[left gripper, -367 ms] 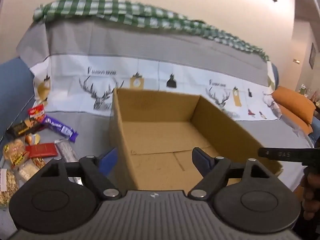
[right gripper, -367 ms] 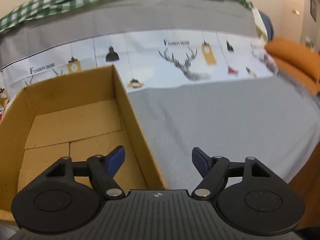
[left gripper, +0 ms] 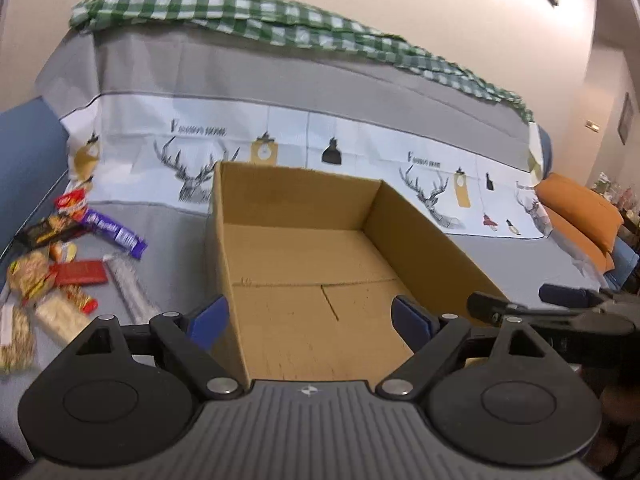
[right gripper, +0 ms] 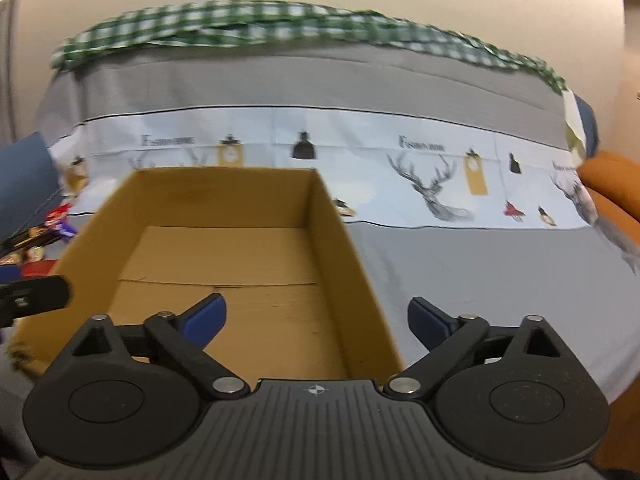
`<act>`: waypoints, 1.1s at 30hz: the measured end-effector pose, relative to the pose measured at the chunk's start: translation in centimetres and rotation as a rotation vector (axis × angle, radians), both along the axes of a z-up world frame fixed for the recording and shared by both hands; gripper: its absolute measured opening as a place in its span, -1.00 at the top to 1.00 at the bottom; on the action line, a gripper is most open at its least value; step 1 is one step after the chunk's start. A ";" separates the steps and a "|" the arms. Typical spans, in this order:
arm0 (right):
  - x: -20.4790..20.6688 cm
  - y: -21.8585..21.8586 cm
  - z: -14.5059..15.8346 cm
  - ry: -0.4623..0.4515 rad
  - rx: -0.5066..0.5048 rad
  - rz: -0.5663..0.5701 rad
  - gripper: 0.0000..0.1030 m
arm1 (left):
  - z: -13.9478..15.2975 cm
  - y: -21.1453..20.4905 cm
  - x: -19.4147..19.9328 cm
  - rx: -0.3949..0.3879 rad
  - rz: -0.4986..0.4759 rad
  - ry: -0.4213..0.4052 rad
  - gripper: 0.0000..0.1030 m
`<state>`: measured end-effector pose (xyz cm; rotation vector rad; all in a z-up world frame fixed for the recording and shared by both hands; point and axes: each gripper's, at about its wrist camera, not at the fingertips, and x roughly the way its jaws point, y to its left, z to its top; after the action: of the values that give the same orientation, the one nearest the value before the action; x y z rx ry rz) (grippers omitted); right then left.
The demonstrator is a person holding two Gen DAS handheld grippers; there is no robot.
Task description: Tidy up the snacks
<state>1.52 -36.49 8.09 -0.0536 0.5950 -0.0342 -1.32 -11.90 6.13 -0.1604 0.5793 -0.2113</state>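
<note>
An empty cardboard box (left gripper: pixel 304 256) stands open-topped on a grey couch cover. Left of it lies a heap of wrapped snacks (left gripper: pixel 60 264), among them a purple bar (left gripper: pixel 116 234) and a red bar (left gripper: pixel 80 273). My left gripper (left gripper: pixel 310 318) is open above the box's near left wall, nothing between its blue pads. My right gripper (right gripper: pixel 316 318) is open above the box's (right gripper: pixel 224 252) near right wall, also holding nothing. The right gripper's black finger (left gripper: pixel 520 308) shows at the right edge of the left wrist view. The snacks (right gripper: pixel 36 236) peek out at the left in the right wrist view.
The couch's backrest carries a grey and white printed cover (left gripper: pixel 320 148) and a green checked cloth (left gripper: pixel 256 20) on top. An orange cushion (left gripper: pixel 576 208) lies at the far right. Bare grey seat (right gripper: pixel 480 272) stretches right of the box.
Both grippers have drawn back and tilted up a little, so the box looks smaller and more centred. The right gripper has swung left, over the box's right wall. Jaws stay wide.
</note>
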 end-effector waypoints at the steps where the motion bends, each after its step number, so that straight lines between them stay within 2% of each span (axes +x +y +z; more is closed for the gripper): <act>1: -0.3 0.8 -0.1 0.004 0.013 0.011 -0.98 | 0.0 0.0 -0.3 -0.003 0.004 0.008 -0.79; 2: -0.6 1.8 -0.2 0.010 0.032 0.022 -0.98 | -0.1 0.1 -0.5 -0.004 0.004 0.017 -0.79; 3: -1.5 2.3 -0.3 -0.001 0.104 0.027 -0.98 | -0.2 0.1 -0.6 -0.004 0.001 0.025 -0.79; 4: -1.8 2.9 -0.4 -0.003 0.107 0.026 -0.98 | -0.2 0.1 -0.6 -0.002 -0.003 0.032 -0.79; 6: -2.2 4.5 -0.7 -0.015 0.094 0.032 -0.98 | -0.4 -0.1 -0.7 0.009 -0.013 0.032 -0.79; 8: -1.4 5.6 -0.9 -0.028 0.031 0.024 -0.98 | -0.6 -0.2 -0.6 0.027 -0.015 0.024 -0.79; 11: -1.6 5.6 -0.8 -0.052 0.035 0.016 -0.98 | -0.8 -0.3 -0.4 0.034 -0.021 0.019 -0.79; 13: -1.4 5.7 -0.8 -0.054 0.024 0.005 -0.98 | -0.8 -0.4 -0.3 0.033 -0.027 0.015 -1.00; 15: -1.2 5.9 -0.7 -0.057 0.009 -0.009 -0.98 | -0.6 -0.5 -0.4 0.038 -0.027 -0.006 -0.99; 21: -1.2 5.9 -1.2 -0.070 0.010 -0.012 -0.98 | -0.1 -1.1 -0.5 0.043 -0.049 -0.035 -0.99; 33: -0.7 5.3 -1.6 -0.044 0.049 -0.014 -0.95 | -0.2 -0.9 0.2 0.005 -0.061 0.019 -0.99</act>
<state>0.79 -31.24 6.45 -0.0008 0.5522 -0.0342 -1.16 -12.82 5.94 -0.1398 0.6042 -0.2681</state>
